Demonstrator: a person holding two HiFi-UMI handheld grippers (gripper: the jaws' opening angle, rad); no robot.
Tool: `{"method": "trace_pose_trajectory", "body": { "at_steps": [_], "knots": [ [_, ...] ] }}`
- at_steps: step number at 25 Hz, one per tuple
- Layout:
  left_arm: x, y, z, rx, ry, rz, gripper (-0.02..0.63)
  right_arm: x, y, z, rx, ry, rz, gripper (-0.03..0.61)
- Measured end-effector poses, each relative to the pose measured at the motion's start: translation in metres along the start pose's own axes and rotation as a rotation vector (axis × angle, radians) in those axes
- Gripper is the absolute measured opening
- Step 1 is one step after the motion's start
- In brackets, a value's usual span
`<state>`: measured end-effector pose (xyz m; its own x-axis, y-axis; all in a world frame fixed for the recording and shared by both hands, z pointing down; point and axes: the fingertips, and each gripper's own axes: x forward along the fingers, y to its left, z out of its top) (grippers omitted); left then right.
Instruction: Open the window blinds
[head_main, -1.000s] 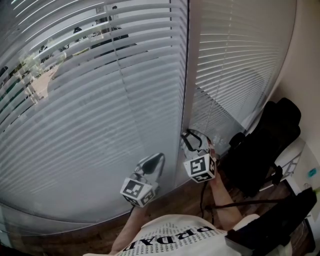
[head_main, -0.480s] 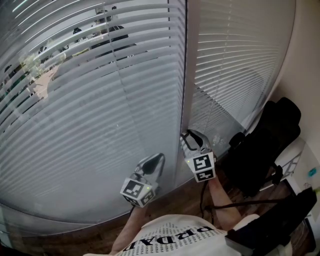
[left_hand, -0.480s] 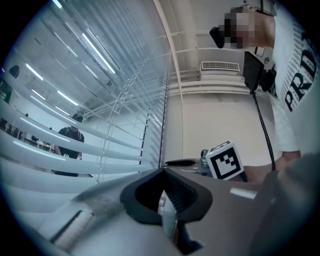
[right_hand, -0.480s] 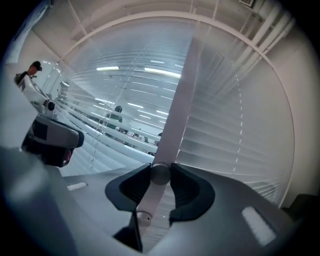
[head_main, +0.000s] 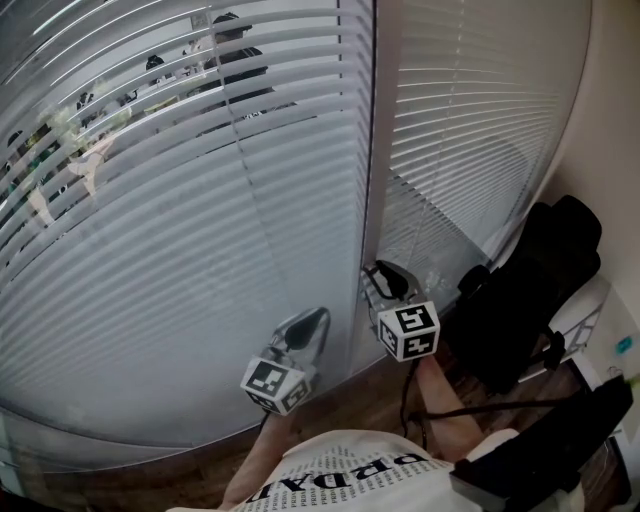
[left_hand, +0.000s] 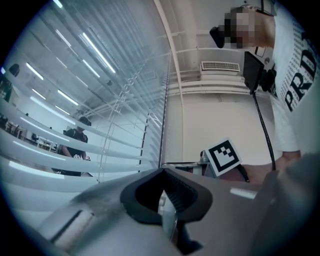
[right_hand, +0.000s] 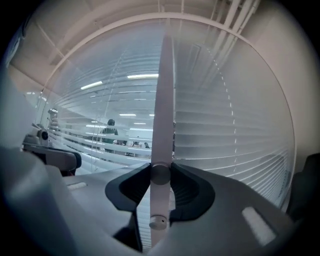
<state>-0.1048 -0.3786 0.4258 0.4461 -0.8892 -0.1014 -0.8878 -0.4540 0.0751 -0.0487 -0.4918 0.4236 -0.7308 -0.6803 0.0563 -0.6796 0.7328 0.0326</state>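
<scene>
Two white slatted blinds cover the window, a wide one (head_main: 200, 250) on the left and a narrower one (head_main: 470, 130) on the right. A pale tilt wand (right_hand: 162, 115) hangs down between them. My right gripper (head_main: 385, 280) (right_hand: 160, 175) is shut on the wand's lower end, pointing level at the window. The left blind's upper slats are tilted enough to show a room and people beyond the glass. My left gripper (head_main: 315, 320) (left_hand: 167, 200) hangs close to the left blind's lower part, jaws together, with only a thin shiny strip between the pads. Its view shows the right gripper's marker cube (left_hand: 223, 156).
A black chair (head_main: 530, 290) stands close at the right, against the cream wall (head_main: 610, 120). A black cable (head_main: 480, 405) runs across the wooden floor (head_main: 350, 395) below the grippers. The person's white shirt (head_main: 340, 480) fills the bottom edge.
The right gripper has rolled on the wand, so its marker cube shows another face. The upper slats of the left blind have tilted further open. The left gripper has kept still.
</scene>
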Motion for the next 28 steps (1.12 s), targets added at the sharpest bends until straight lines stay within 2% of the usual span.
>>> {"method": "trace_pose_trajectory", "body": {
  "at_steps": [3, 5, 10, 14, 17, 20, 23, 28],
  "knots": [
    [0.001, 0.0, 0.0, -0.002, 0.001, -0.001, -0.008, 0.0, -0.001, 0.0, 0.06, -0.011, 0.006, 0.133],
    [0.001, 0.0, 0.0, -0.004, -0.001, -0.002, -0.008, 0.001, -0.001, 0.0, 0.013, -0.016, -0.002, 0.133],
    [-0.001, 0.001, 0.001, -0.005, -0.005, 0.003, -0.008, -0.001, 0.005, 0.008, -0.25, 0.012, -0.035, 0.139],
    [-0.002, 0.005, 0.002, -0.007, -0.007, 0.01, -0.008, 0.002, 0.014, 0.011, -0.519, 0.067, -0.043, 0.194],
    [-0.001, 0.005, 0.002, -0.01, -0.009, 0.008, -0.008, 0.003, 0.014, 0.008, -0.64, 0.085, -0.069, 0.193],
    [0.001, 0.005, 0.001, -0.012, -0.008, 0.005, -0.008, 0.003, 0.015, 0.006, -0.677, 0.077, -0.079, 0.189],
    [0.002, 0.007, 0.001, -0.014, -0.009, 0.006, -0.008, 0.004, 0.017, 0.005, -0.681, 0.063, -0.084, 0.153],
    [0.001, 0.009, 0.001, -0.008, -0.018, 0.003, -0.008, 0.003, 0.016, 0.004, -0.606, 0.048, -0.075, 0.144]
  ]
}}
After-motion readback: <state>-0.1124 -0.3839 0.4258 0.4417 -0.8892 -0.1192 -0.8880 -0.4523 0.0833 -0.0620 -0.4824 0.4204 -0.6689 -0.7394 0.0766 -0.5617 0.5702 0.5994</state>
